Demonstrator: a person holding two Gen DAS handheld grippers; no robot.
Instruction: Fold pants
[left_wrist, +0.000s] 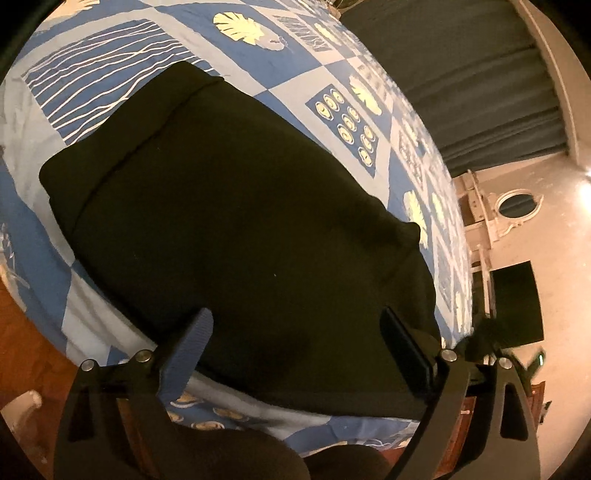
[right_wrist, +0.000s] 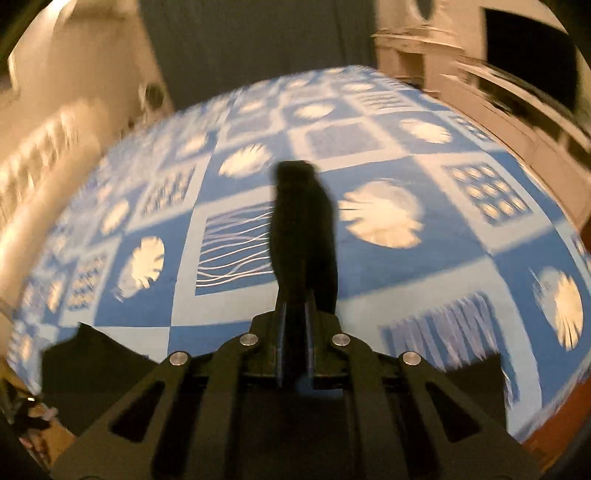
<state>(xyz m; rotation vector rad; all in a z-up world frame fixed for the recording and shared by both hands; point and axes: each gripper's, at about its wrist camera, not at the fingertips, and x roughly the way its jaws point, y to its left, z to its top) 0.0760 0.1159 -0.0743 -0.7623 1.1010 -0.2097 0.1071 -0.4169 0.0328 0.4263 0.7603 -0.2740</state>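
The left gripper (left_wrist: 295, 343) has its jaws spread wide with nothing between them, just hovering over the near end of the pants (left_wrist: 229, 206). One blue ribbed finger (left_wrist: 188, 354) sits over the pants' near-left edge and the other dark one is over near the right edge, but neither pad is pressing on the cloth as far as I can see.

The right gripper (right_wrist: 295, 332) is squeezed tight on a strip of black fabric (right_wrist: 303, 229), which sticks up and away from the tips as a tall narrow flap. It looks like a pinched bit of the pants, lifted off the bed (right_wrist: 424, 266). That view is pretty smeared, so I can't tell exactly which part of the garment it is. More black cloth shows low at both sides of that gripper.

In the left wrist view the pants lie flat on the bed as a chunky dark rectangle, already doubled over. The long axis runs diagonally from the far left down to the near right. A seam line or folded edge crosses the far-left end. The near end is close to the edge of the bed.

The bed cover is blue and white patchwork with pale leaf shapes and wavy lines. Past it on the right are a dark curtain (left_wrist: 480, 85), a white cabinet (left_wrist: 480, 221) and a dark screen (left_wrist: 517, 302).
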